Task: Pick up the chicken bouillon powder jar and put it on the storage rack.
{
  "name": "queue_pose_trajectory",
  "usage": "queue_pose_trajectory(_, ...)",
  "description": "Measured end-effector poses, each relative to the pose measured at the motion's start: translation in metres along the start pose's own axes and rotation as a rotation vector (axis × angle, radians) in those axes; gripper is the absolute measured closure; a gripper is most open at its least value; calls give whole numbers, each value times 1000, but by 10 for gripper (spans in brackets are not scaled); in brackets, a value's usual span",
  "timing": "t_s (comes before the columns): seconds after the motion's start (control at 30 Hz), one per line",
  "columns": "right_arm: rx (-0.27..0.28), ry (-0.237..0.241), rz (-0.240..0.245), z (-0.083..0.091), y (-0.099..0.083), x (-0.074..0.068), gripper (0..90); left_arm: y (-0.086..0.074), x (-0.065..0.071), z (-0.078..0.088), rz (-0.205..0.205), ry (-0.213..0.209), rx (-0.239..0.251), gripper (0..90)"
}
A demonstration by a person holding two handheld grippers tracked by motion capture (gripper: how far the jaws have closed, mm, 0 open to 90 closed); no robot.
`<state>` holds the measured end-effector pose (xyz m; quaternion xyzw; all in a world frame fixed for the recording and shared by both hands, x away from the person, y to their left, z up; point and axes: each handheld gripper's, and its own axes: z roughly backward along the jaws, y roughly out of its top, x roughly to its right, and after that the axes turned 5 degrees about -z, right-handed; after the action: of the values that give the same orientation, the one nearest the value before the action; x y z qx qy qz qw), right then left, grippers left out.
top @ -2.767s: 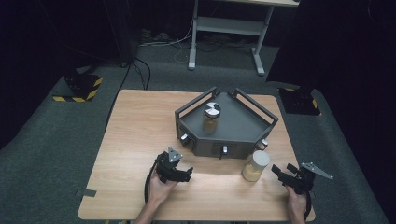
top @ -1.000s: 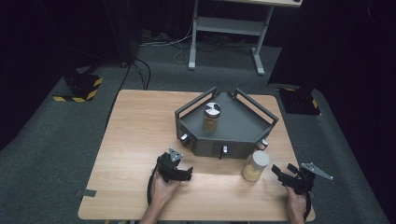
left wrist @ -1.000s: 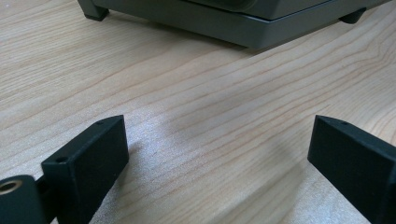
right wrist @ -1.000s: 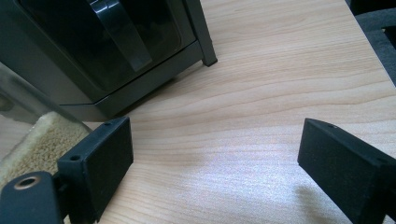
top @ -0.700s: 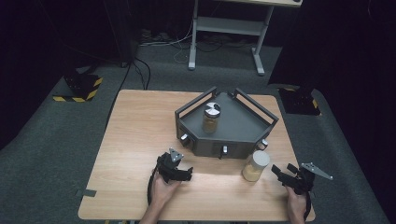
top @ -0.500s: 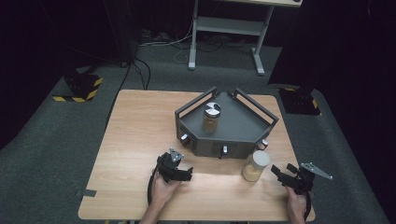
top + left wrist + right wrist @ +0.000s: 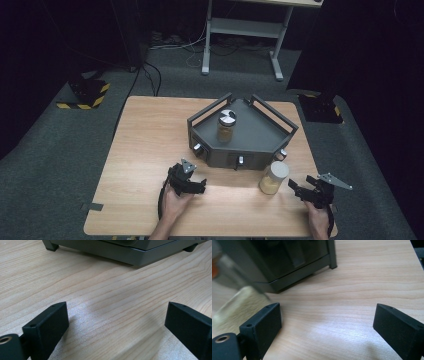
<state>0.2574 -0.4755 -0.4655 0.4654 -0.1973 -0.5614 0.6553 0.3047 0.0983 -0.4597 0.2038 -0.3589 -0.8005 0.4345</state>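
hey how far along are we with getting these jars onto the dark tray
One jar already stands inside the dark tray. The second jar stands on the table in front of the tray, untouched. The right gripper sits beside it, jaws just opened wide with nothing between them. The left gripper rests open, empty. Left: grasping and placing that jar.

Dim room, lit tabletop, soft shadows, right gripper view's left edge blurred

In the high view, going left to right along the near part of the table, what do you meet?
Left gripper with open jaws → jar with a white lid, standing on the table just in front of the dark tray → right gripper, also open, nothing between its jaws.
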Motion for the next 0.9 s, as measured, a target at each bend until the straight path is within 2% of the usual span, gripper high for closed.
queue_pose_trajectory(0.07,1,8,12,2,0,-1,70,0,0,0,1,0,0,52)
queue_pose_trajectory(0.2,-14,36,78,12,2,-6,65,0,1,0,-1,1,-2,52)
queue_pose_trajectory(0.27,-21,46,87,13,3,-6,63,0,1,0,-1,2,-2,53)
queue_pose_trajectory(0.33,-38,82,113,16,3,-7,51,1,1,0,-3,4,-2,53)
queue_pose_trajectory(0.43,-54,98,146,16,2,-12,50,1,2,0,-7,7,-3,53)
queue_pose_trajectory(0.67,-66,142,193,15,0,-24,52,1,3,-1,-12,12,-6,53)
queue_pose_trajectory(0.9,-38,179,224,12,3,-38,53,1,3,-1,-13,13,-6,55)
